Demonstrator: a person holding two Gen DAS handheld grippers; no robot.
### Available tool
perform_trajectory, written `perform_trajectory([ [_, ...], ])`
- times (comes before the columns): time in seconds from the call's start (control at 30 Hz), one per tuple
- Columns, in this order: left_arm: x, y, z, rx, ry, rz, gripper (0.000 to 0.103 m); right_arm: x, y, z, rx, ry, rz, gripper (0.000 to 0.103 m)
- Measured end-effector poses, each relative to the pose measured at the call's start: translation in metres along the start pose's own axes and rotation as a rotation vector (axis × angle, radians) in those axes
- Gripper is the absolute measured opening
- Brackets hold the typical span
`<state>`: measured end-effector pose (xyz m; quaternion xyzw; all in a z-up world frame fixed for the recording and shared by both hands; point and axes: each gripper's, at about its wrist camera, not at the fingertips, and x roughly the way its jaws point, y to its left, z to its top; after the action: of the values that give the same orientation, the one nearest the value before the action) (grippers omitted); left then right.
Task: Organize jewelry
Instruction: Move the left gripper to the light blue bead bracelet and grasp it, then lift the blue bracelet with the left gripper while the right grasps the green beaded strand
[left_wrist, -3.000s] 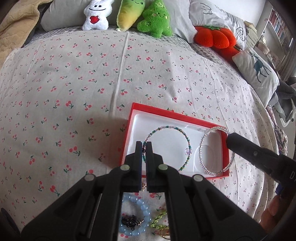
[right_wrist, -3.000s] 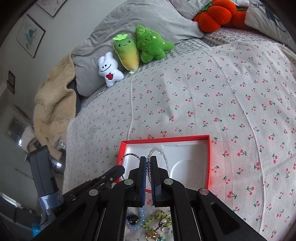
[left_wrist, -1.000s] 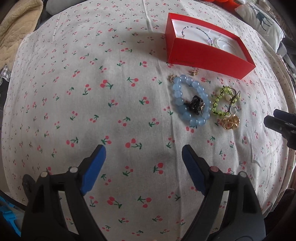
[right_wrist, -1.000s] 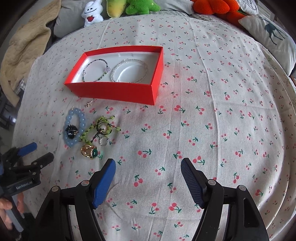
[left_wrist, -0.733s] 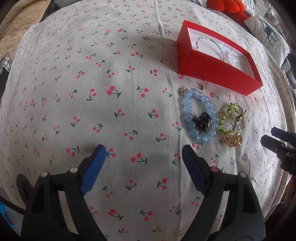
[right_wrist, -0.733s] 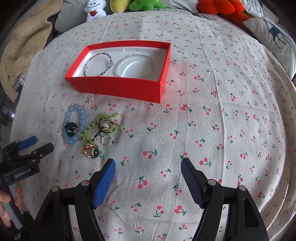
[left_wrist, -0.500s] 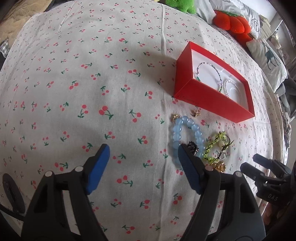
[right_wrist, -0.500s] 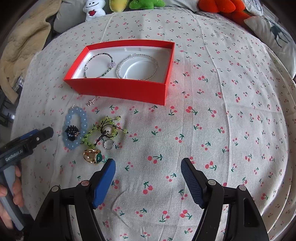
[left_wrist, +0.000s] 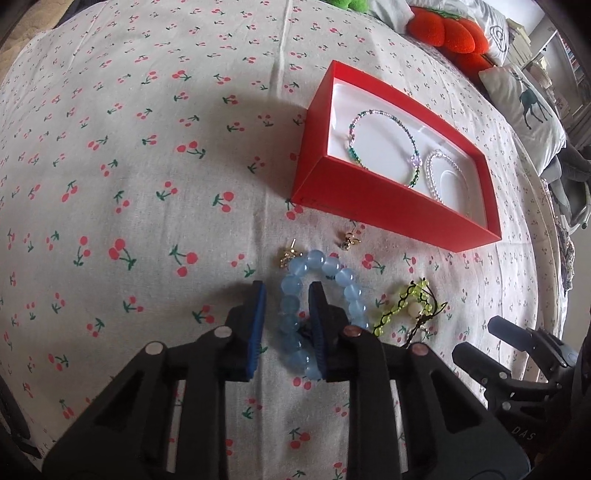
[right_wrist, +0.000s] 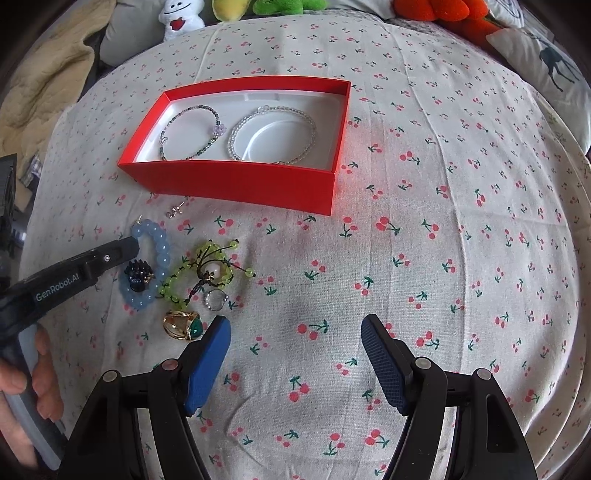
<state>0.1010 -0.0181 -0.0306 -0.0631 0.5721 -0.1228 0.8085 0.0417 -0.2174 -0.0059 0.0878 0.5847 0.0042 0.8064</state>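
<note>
Jewelry partly sorted: red box (right_wrist: 236, 184) on the cherry-print sheet (right_wrist: 443, 221), holding a green-beaded bracelet (right_wrist: 190, 129) at its left and a clear-beaded bracelet (right_wrist: 271, 134) beside that, both flat on the white liner. Loose on the sheet in front of the box, toward its left corner: blue bracelet (left_wrist: 317, 291) with a dark charm (right_wrist: 138, 275), yellow-green cord bracelet (right_wrist: 201, 271), silver ring (right_wrist: 216, 299), gold ring with a green stone (right_wrist: 183, 325), two small earrings (left_wrist: 349, 240) nearest the box. Left gripper (left_wrist: 286, 310) closing, jaws narrow, astride one side of the blue bracelet, pads not seen pressing the beads. Right gripper (right_wrist: 295, 363) wide, empty, well in front of the box, just beside the gold ring.
</note>
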Motion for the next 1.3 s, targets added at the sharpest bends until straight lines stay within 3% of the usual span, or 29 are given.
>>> perform_trajectory([
  [0.07,0.002,-0.003,0.002,0.006,-0.001,0.019,0.013,0.001,0.001,0.002,0.0,0.001,-0.002,0.074],
  [0.7,-0.048,0.017,-0.005,-0.039,-0.08,-0.017,0.013,0.012,0.027,0.031,0.073,-0.016,0.088,0.073],
  [0.97,-0.05,0.022,-0.007,-0.032,-0.08,-0.004,0.013,0.025,0.043,0.036,0.082,-0.002,0.152,0.036],
  [1.1,-0.049,0.022,-0.009,-0.027,-0.075,0.003,0.013,0.033,0.049,0.037,0.082,0.007,0.161,0.026],
  [1.17,-0.048,0.022,-0.01,-0.024,-0.073,0.009,0.013,0.035,0.05,0.038,0.079,0.007,0.16,0.015],
  [1.3,-0.049,0.02,-0.011,-0.019,-0.074,0.011,0.013,0.029,0.044,0.035,0.083,-0.013,0.174,0.009],
])
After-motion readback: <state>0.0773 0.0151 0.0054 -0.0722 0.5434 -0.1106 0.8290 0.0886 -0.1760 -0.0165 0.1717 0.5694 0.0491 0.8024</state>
